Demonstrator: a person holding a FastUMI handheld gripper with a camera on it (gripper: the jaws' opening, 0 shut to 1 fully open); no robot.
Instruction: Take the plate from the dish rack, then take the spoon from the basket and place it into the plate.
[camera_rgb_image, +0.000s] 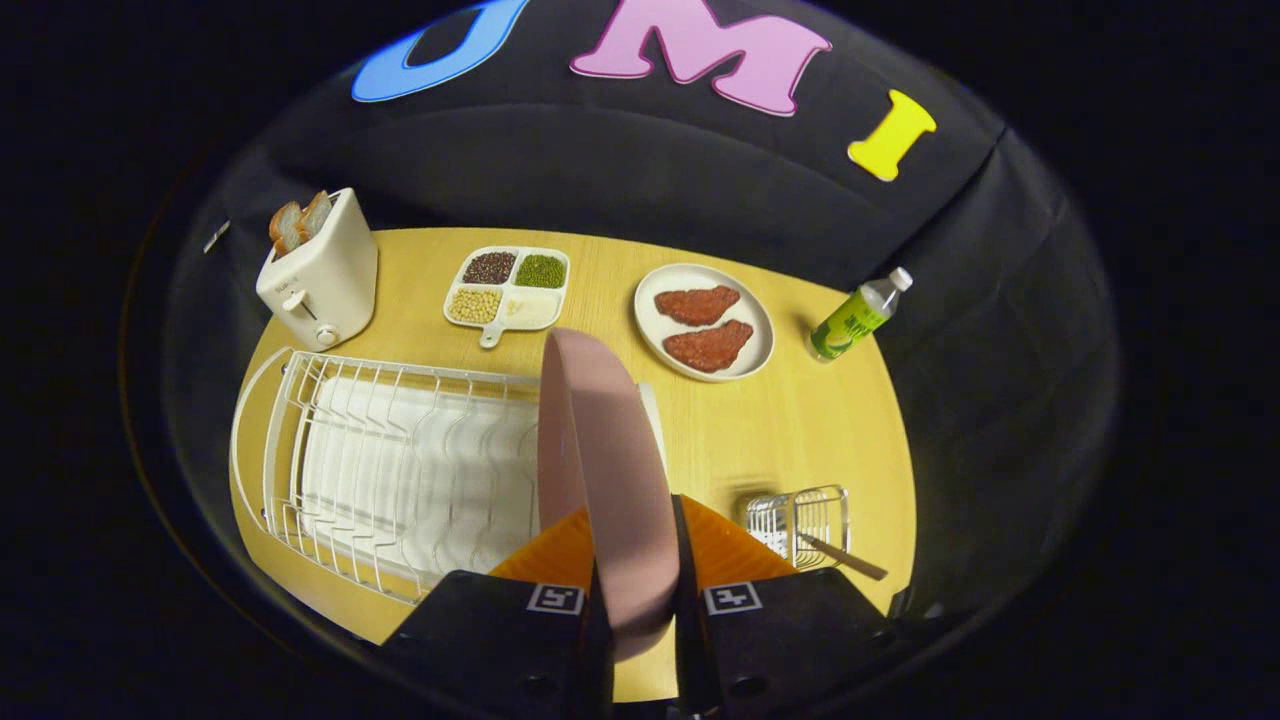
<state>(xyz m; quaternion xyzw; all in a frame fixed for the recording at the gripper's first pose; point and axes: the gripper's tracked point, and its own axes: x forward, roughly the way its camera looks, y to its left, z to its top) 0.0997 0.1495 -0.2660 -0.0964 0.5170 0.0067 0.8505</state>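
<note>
A pink plate (600, 440) stands on edge between my fingers, its rim rising ahead of them above the right end of the white wire dish rack (390, 470). My gripper (635, 540) is shut on the plate, one finger pressed on each face. The rack lies left of the fingers on the wooden table (800, 430). Just right of the fingers stands a small white wire basket (800, 522) with a brown-handled spoon (845, 560) leaning out of it. The plate's lower edge is hidden behind the fingers.
Beyond the rack are a white toaster (320, 275) holding bread, a divided tray of beans (507, 287), and a white plate with two meat pieces (705, 322). A green bottle (858, 316) stands at the far right edge.
</note>
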